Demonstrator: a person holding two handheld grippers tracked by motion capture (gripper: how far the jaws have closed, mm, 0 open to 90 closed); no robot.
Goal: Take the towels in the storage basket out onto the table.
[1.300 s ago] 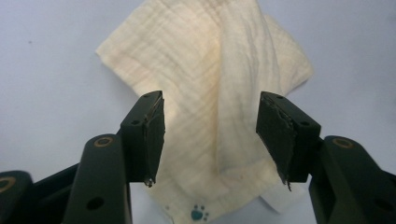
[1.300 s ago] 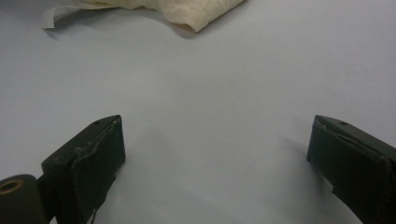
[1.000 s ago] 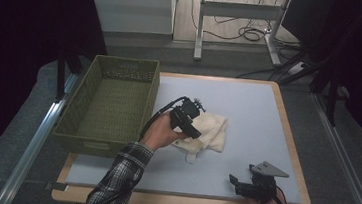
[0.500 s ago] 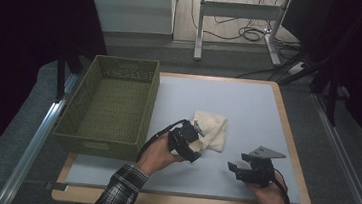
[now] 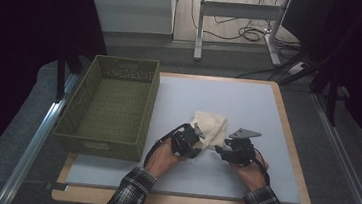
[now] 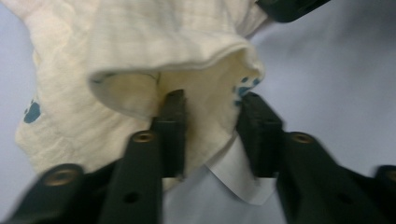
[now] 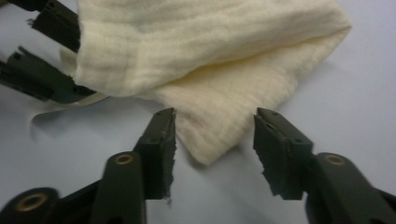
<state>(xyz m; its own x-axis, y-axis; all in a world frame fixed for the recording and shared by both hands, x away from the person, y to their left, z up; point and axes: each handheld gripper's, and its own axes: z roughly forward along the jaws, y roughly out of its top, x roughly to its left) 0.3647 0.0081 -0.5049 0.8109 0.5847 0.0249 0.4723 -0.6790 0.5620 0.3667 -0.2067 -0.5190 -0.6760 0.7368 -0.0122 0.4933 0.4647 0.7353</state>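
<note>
Two grippers on one cloth. Counter (image 5: pixel 250 96) is a pale blue-grey board with a wooden rim. Green woven basket (image 5: pixel 110 108) sits along its left edge, well apart from the work. Cream cloth (image 5: pixel 210 127), crumpled and folded over, lies right of the basket, a bit nearer the front edge than the far one; small blue prints and a white tag at its near end.

Left gripper (image 5: pixel 196 142) is at the cloth's near-left end. Its fingers (image 6: pixel 172 133) have just been closing: one is tucked under the raised fold, the other sits outside the cloth's edge, fabric between them. Can't tell if they're pinching yet.

Right gripper (image 5: pixel 222 149) is at the near-right end. Its fingers (image 7: pixel 161 149) have also just been closing, now part open, straddling the cloth's pointed corner, visible gap each side, no contact.
</note>
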